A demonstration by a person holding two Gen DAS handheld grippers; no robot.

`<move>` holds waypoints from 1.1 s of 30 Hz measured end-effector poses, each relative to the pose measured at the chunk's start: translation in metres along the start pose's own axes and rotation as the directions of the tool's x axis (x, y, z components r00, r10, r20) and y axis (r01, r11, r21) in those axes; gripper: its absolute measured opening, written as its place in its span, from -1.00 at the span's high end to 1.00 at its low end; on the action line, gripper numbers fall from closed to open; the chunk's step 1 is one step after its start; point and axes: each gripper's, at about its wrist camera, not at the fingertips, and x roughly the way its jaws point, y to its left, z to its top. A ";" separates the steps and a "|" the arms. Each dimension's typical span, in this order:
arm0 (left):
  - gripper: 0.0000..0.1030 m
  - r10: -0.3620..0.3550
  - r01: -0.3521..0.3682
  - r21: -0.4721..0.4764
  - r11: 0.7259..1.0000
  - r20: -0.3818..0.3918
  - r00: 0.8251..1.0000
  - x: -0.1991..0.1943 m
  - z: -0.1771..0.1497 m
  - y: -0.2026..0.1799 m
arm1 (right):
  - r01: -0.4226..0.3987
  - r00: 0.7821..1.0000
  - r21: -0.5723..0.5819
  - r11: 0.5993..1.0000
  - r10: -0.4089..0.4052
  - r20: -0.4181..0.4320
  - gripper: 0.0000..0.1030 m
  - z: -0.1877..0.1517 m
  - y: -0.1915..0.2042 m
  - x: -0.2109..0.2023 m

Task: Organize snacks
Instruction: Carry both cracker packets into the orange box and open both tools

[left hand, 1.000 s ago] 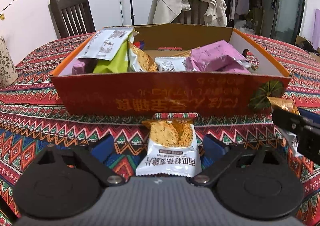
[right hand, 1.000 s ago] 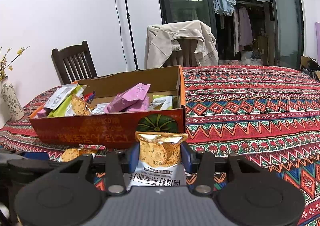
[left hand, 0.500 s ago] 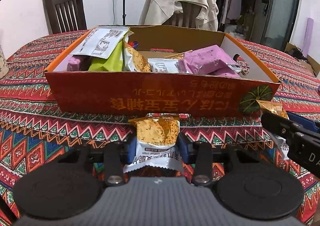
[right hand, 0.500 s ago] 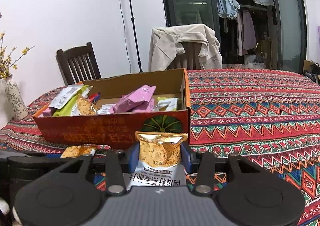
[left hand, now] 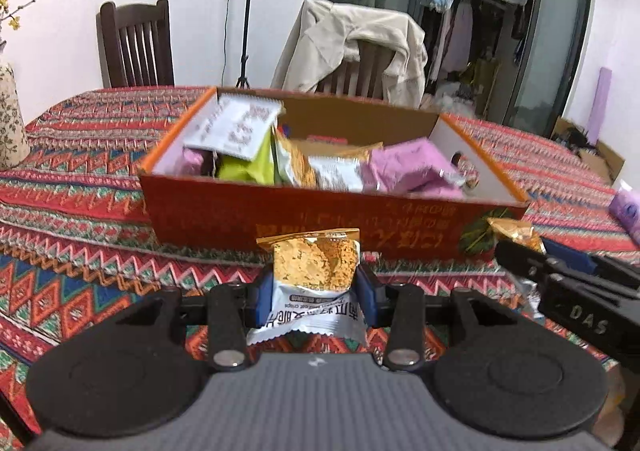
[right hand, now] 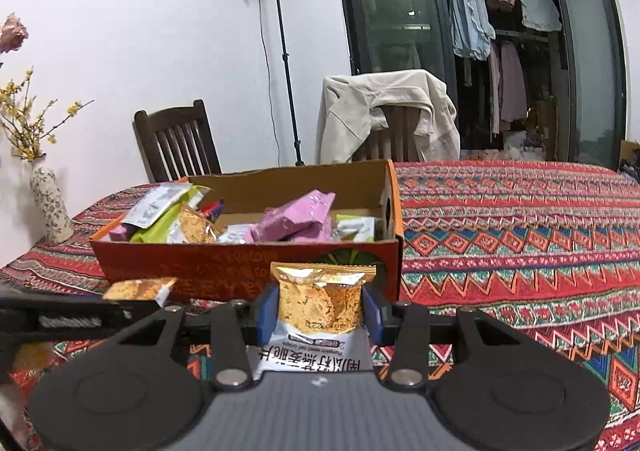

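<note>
An orange cardboard box (left hand: 328, 219) (right hand: 240, 267) stands on the patterned tablecloth with several snack packets inside, pink (left hand: 412, 171), green (left hand: 244, 171) and white ones. My left gripper (left hand: 314, 287) is shut on a gold-and-white cracker packet (left hand: 316, 283) and holds it above the cloth, short of the box's front wall. My right gripper (right hand: 320, 311) is shut on a like cracker packet (right hand: 320, 307), near the box's right front corner. The right gripper also shows in the left wrist view (left hand: 560, 283), and the left gripper's packet in the right wrist view (right hand: 136, 289).
A floral vase (right hand: 50, 207) with yellow twigs stands at the table's left. Two chairs, one draped with a beige jacket (left hand: 352, 47), stand behind the table. A light stand (right hand: 280, 51) is at the wall. A purple object (left hand: 624, 211) lies at the far right.
My left gripper closed on the cracker packet that lay on the cloth and lifted it. Both grippers have risen, so the box sits lower in both views. The right kept its packet.
</note>
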 end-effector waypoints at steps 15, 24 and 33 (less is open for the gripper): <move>0.17 -0.009 0.010 -0.005 1.000 0.190 0.982 -0.023 0.078 0.006 | 0.024 0.996 -0.029 0.999 -0.021 0.086 0.16 0.070 0.019 -0.007; 0.17 0.035 -0.022 -0.062 0.998 0.209 0.977 0.012 0.113 0.019 | 0.052 0.996 0.011 0.999 -0.053 0.074 0.16 0.101 0.027 0.041; 0.17 0.075 -0.060 -0.071 0.996 0.242 0.967 0.050 0.099 0.040 | 0.093 0.992 0.022 0.995 -0.094 0.084 0.16 0.083 0.033 0.084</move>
